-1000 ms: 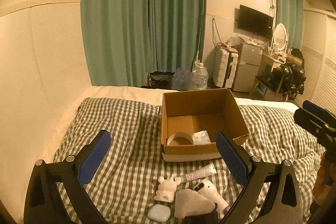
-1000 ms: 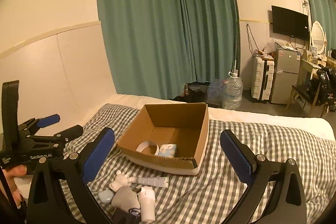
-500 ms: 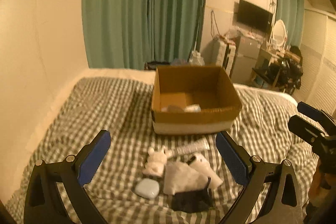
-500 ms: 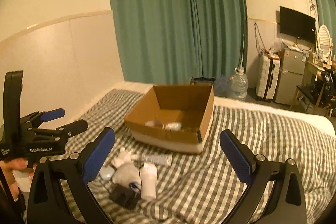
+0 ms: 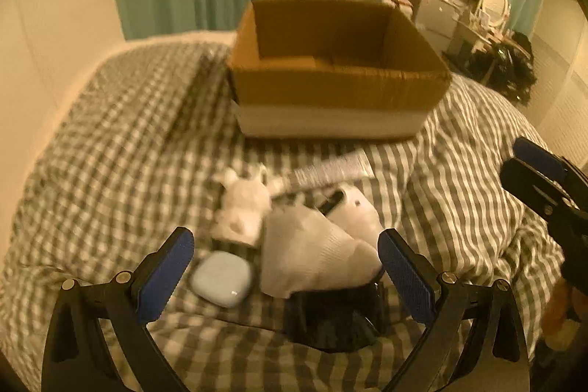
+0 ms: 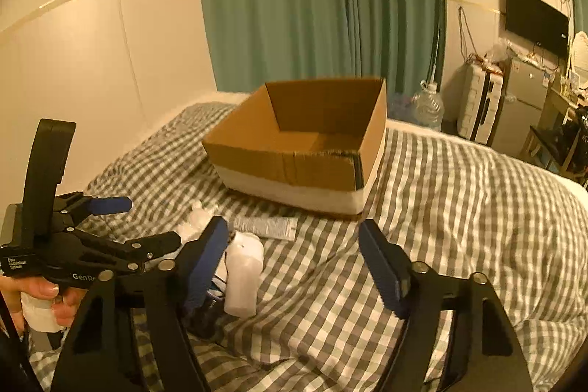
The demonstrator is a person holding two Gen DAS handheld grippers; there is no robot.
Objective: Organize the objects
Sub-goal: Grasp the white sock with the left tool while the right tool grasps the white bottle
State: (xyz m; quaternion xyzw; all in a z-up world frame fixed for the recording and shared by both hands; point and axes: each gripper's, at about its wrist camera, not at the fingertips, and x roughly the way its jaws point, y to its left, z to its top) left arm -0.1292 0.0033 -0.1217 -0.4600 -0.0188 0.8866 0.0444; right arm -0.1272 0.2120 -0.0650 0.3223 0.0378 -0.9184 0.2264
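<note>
An open cardboard box point(image 5: 330, 87) stands on the checked bedspread point(image 5: 110, 135); it also shows in the right wrist view point(image 6: 305, 149). In front of it lie a white figurine point(image 5: 242, 204), a tube point(image 5: 330, 168), a white bottle point(image 5: 356, 212), a crumpled white cloth point(image 5: 312, 252), a pale blue case point(image 5: 220, 278) and a black object point(image 5: 330, 318). My left gripper point(image 5: 286, 267) is open, low over this pile, the cloth and case between its fingers. My right gripper point(image 6: 290, 263) is open and empty, just right of the bottle point(image 6: 242, 274) and tube point(image 6: 264, 226).
A cream wall panel point(image 6: 73, 61) runs along the bed's left side. Green curtains point(image 6: 316, 6) hang behind the box. A water jug point(image 6: 426, 105), suitcase point(image 6: 481, 109), fridge and TV stand at the far right. Bedspread stretches to the right point(image 6: 477, 208).
Both grippers have dropped lower and moved forward toward the pile. The pile now sits between my left fingers, and the box's contents are hidden behind its front wall.
</note>
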